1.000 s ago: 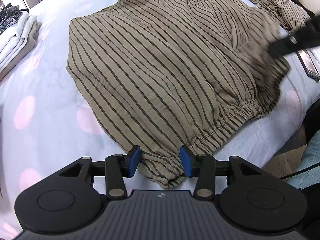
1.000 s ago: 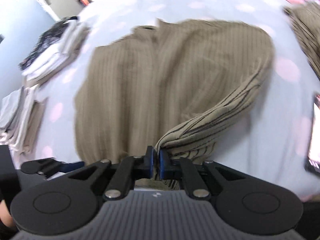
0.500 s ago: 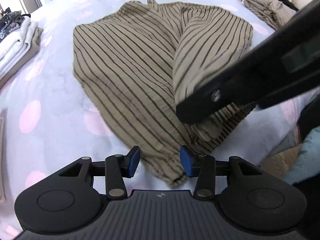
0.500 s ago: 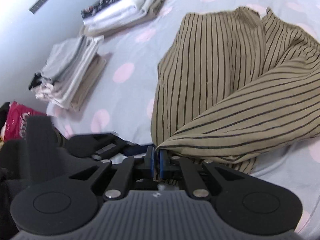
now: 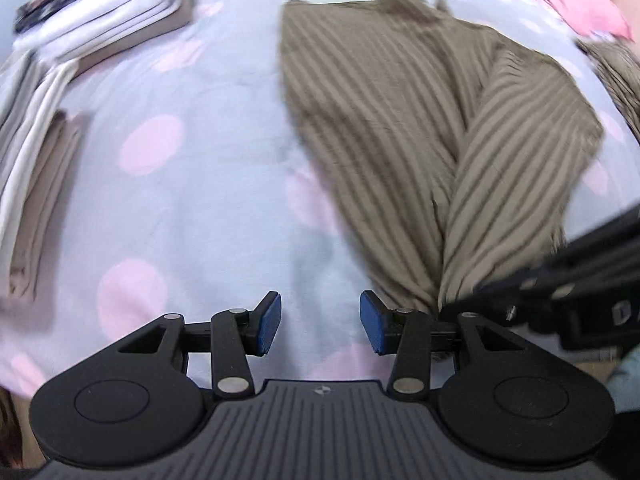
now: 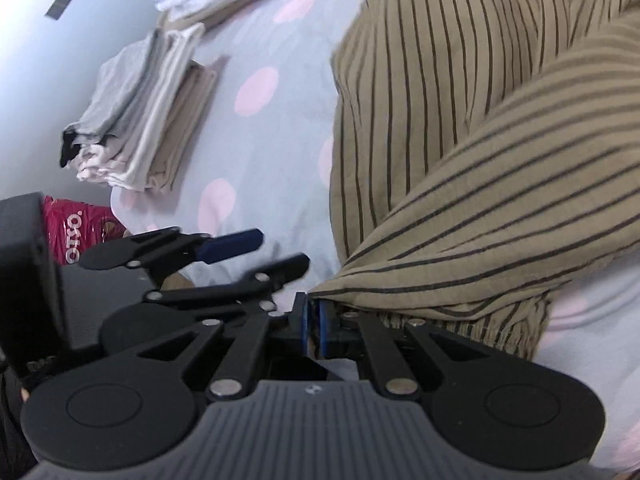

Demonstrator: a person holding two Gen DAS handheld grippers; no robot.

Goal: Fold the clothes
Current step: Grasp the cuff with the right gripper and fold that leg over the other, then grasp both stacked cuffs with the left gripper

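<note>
Pale sheet (image 5: pixel 208 208) with pink dots covers the bed, and folded stacks (image 6: pixel 148 120) lie along its far left edge, near a grey wall (image 6: pixel 36 24). On the sheet lies the olive striped garment (image 5: pixel 384 128), with one edge pulled over its body as a raised flap. The right gripper (image 6: pixel 314 330) has its blue pads pressed together on that flap's gathered corner, just above the sheet. The left gripper (image 5: pixel 320 322) hovers over bare sheet beside the garment's near corner, fingers wide apart and holding nothing. A red bag (image 6: pixel 76 236) shows past the bed's edge.
</note>
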